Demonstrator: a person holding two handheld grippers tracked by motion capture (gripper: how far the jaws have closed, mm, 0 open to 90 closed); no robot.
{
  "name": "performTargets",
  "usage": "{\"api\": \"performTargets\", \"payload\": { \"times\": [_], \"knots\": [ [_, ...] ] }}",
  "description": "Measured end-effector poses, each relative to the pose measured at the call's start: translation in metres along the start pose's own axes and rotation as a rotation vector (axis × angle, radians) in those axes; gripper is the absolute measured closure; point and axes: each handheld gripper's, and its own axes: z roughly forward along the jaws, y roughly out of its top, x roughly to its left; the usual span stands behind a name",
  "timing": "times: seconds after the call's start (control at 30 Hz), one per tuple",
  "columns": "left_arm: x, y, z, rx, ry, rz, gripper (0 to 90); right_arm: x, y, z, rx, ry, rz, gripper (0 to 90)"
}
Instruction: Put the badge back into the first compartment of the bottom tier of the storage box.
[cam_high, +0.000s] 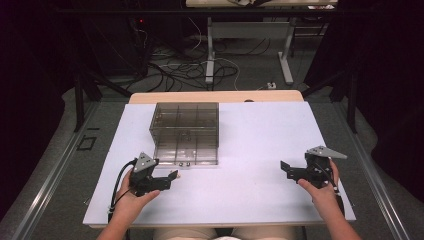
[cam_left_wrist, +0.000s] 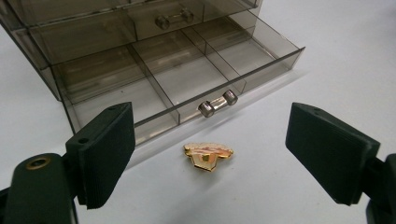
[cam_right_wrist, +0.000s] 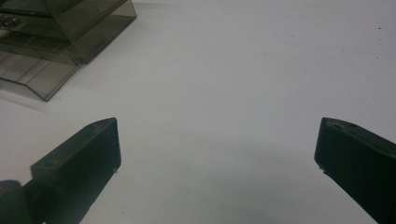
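Nearest to us in the left gripper view, the left gripper (cam_left_wrist: 208, 154) stands released, its jaws wide apart with nothing pressed between the pads. On the table (cam_left_wrist: 336, 56) between them lies a small gold pin (cam_left_wrist: 208, 156), flat on the white surface and untouched. Just beyond the pin is the drawer (cam_left_wrist: 187, 84) of the smoky clear box (cam_left_wrist: 70, 28), pulled out, with a two-knob handle (cam_left_wrist: 218, 103) on its front. We see its dividers forming several compartments, and every one we can see into holds nothing. A second drawer above, with its own handle (cam_left_wrist: 174, 18), is pushed in.

In the high view the box (cam_high: 185, 133) sits mid-table, well apart from the right gripper (cam_high: 287, 169), and the pin is only a pale speck by the left gripper (cam_high: 175, 176). In the right gripper view we find the right gripper (cam_right_wrist: 217, 144) also released over bare table, with a corner of the box (cam_right_wrist: 60, 42) at the far left.
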Motion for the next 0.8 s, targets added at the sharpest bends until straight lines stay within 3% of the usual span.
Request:
{"api": "performTargets", "payload": {
  "times": [0.8],
  "knots": [
    [-0.001,-0.008,0.031,0.123,-0.014,0.056,22.4,0.0,-0.001,0.002,0.01,0.011,0.008,1.9]
  ]
}}
